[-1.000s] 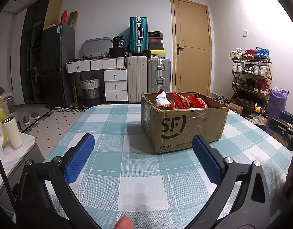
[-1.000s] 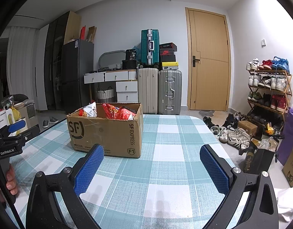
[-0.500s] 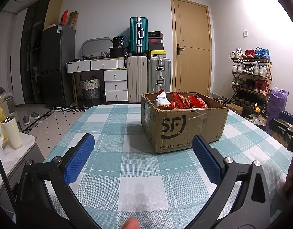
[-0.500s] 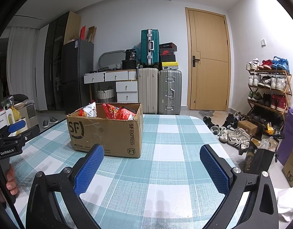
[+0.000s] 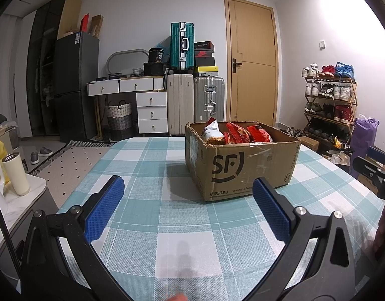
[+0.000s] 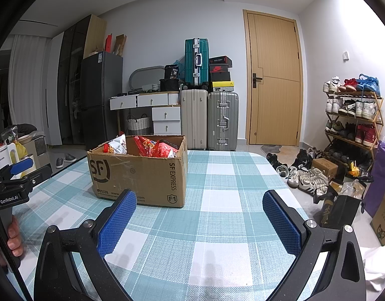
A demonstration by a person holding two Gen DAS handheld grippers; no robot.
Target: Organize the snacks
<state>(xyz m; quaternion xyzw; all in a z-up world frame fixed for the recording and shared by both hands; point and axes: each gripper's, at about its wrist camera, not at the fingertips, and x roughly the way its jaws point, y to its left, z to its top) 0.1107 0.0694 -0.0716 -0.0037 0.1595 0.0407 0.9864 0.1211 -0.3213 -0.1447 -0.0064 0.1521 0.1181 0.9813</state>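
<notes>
A brown SF Express cardboard box (image 5: 245, 168) stands on the table with the teal and white checked cloth (image 5: 167, 215). It holds several snack bags, red ones (image 5: 245, 134) and a white one (image 5: 212, 133). The box also shows in the right wrist view (image 6: 139, 173), with the snacks (image 6: 154, 146) inside. My left gripper (image 5: 187, 210) is open and empty, low over the cloth in front of the box. My right gripper (image 6: 200, 223) is open and empty, in front of and to the right of the box.
Beyond the table are suitcases (image 5: 195, 105), white drawers (image 5: 152, 113), a dark fridge (image 5: 74, 85), a door (image 5: 252, 65) and a shoe rack (image 5: 330, 105). A white cup (image 5: 15, 173) stands on a side counter at left. Shoes and bags (image 6: 317, 175) lie on the floor at right.
</notes>
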